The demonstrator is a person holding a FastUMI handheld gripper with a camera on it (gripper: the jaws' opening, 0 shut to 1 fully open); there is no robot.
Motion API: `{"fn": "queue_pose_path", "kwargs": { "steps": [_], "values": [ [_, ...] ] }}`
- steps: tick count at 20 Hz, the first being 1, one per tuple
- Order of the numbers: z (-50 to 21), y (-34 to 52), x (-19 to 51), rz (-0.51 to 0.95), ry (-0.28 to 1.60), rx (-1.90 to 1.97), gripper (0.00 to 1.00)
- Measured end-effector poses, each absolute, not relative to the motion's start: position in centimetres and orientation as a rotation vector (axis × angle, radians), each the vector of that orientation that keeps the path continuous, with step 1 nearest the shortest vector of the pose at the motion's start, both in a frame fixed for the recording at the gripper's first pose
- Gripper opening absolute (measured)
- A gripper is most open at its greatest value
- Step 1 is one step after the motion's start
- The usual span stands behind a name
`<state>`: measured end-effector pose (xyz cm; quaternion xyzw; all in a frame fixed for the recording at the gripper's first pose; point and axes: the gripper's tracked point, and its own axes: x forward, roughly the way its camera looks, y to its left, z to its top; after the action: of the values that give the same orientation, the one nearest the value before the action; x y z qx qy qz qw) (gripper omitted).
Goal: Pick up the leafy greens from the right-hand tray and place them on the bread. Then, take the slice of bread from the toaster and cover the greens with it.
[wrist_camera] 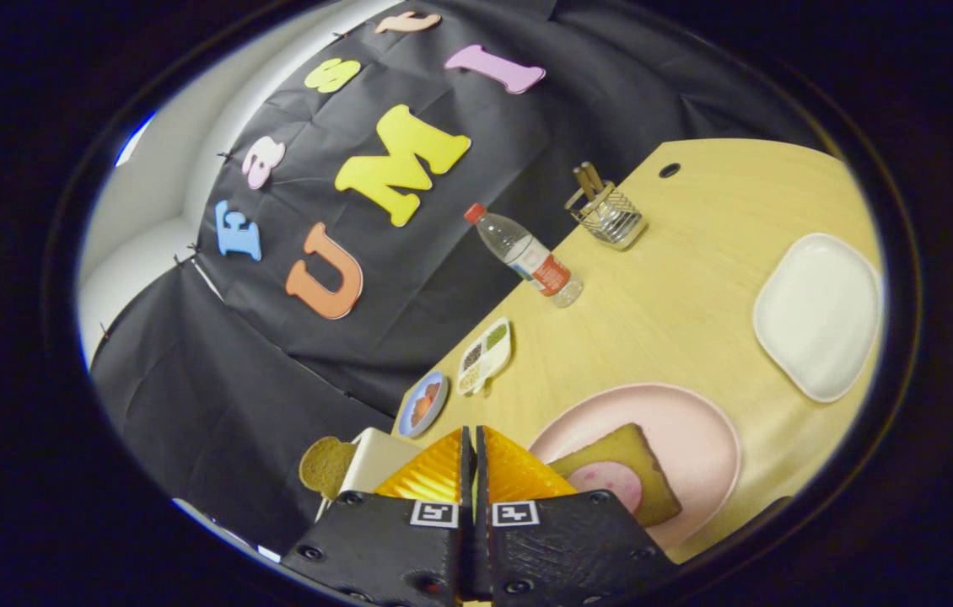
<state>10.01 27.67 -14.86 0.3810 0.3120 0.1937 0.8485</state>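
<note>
Two fingers of the gripper (473, 447) pressed together, nothing held between them. Just beside them, a pink plate (696, 430) carrying a bread slice (641, 472) topped with a round of ham (611, 482). On the other side, a toaster (375, 459) with a bread slice (326, 465) standing out of it. Farther off: a small blue dish (423, 405), a divided tray (485, 356) with something green in one compartment, a white tray (818, 314). Beyond, a water bottle (527, 255) and a wire holder (609, 217) on the wooden table (679, 278).
</note>
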Motion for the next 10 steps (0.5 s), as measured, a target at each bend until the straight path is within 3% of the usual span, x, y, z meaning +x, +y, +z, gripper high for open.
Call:
{"fn": "queue_pose_path", "kwargs": {
  "steps": [7, 10],
  "values": [
    [-18.9, 24.3, 10.2, 0.341, 0.695, 0.704, 0.01],
    [-19.1, 23.1, 10.6, 0.331, 0.663, 0.639, 0.11]
  ]
}}
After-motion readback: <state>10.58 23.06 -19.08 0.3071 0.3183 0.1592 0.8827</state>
